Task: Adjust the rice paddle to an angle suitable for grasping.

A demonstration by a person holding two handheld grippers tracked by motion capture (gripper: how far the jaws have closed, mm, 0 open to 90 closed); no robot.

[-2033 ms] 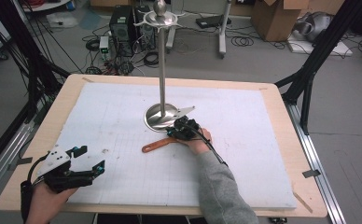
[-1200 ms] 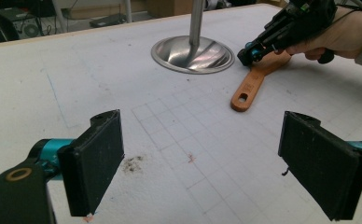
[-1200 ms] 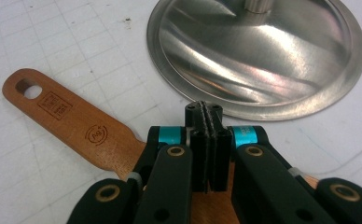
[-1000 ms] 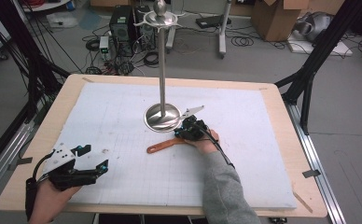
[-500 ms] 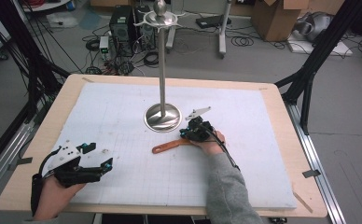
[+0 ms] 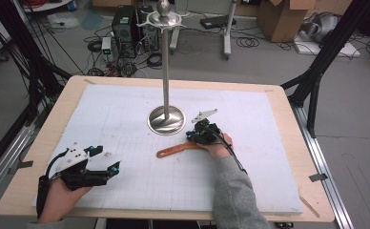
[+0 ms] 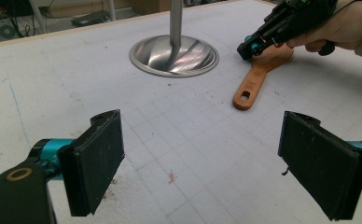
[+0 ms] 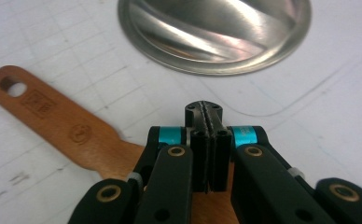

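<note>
I count one flat brown wooden spatula with a hole in its handle end (image 6: 178, 149), one tall polished steel stand with a round domed base (image 6: 166, 119), and my two grippers.

My right gripper (image 6: 198, 134) sits over the broad end of the spatula, just beside the stand's base. In the right gripper view its jaws are pressed together, pad to pad, with nothing between them; the spatula (image 8: 72, 133) lies flat on the mat underneath, its handle running away to the left. My left gripper (image 6: 107, 168) hovers near the front left corner of the table, well apart from the spatula, and in the left gripper view its jaws stand spread wide around bare mat, with the spatula (image 7: 258, 79) and the stand's base (image 7: 173, 54) farther ahead.

The work surface is a white gridded mat (image 6: 116, 119) on a light wooden tabletop (image 6: 288, 129), framed by black struts. Beyond it I see a grey floor with loose cables, a computer tower (image 6: 124, 19) and cardboard boxes (image 6: 281, 16).
</note>
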